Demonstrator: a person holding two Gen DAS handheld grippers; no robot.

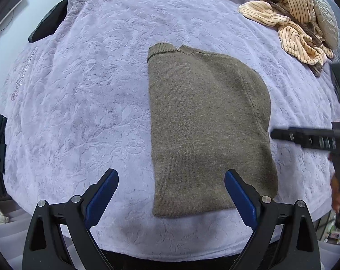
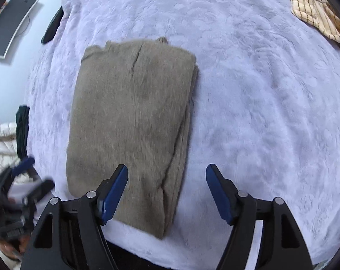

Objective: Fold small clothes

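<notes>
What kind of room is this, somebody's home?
Most likely a bedroom at home: a plush lavender blanket covers what looks like a bed, with a folded sweater and crumpled striped clothes on it.

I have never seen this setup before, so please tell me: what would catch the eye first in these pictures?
First, the olive-brown knitted sweater, folded into a long rectangle, lying flat in the middle of the pale lilac embossed plush blanket. Next, the crumpled cream garment with dark stripes at the blanket's far right corner. Near the camera, the left gripper and the right gripper both stand open and hold nothing.
</notes>
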